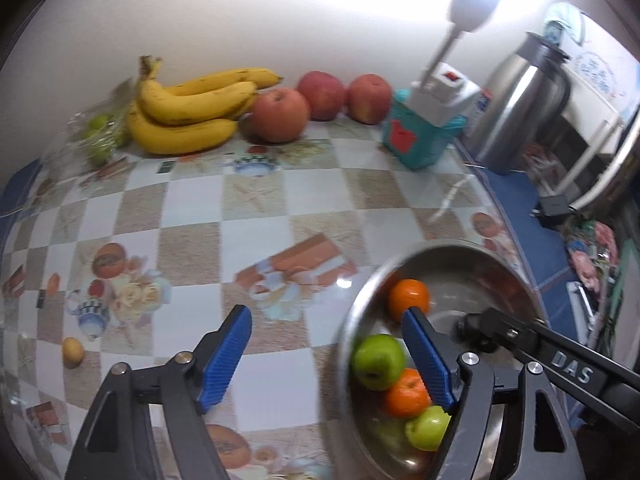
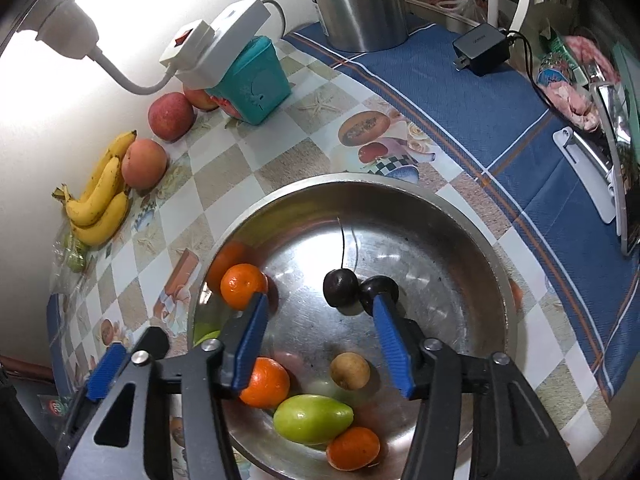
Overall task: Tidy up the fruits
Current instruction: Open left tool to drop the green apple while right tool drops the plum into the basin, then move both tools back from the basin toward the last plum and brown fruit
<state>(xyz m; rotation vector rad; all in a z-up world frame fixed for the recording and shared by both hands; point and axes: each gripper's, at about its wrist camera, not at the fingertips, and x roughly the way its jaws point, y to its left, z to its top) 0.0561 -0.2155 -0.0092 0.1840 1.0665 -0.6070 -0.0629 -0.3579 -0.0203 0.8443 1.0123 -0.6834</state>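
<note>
Your steel bowl (image 2: 460, 240) holds three oranges: one (image 2: 243, 291) at nine o'clock, one (image 2: 267, 382) toward seven, one (image 2: 353, 449) at six. A green fruit (image 2: 313, 418) lies between the lower two, a small tan fruit (image 2: 350, 370) just above it, and two dark cherries (image 2: 341, 288) sit near the centre, touching. Your right gripper (image 2: 320, 334) hangs over them, jaws parted, nothing pressed. Your left gripper (image 1: 326, 346) is likewise released, one finger over the bowl's rim (image 1: 344, 344), beside a green apple (image 1: 378, 360). Bananas (image 1: 188, 108) and three red apples (image 1: 280, 114) wait at twelve o'clock by the wall. The other tool's arm reads "DAS" (image 1: 574, 366); the charger's (image 2: 482, 46) lettering is too blurred to read.
</note>
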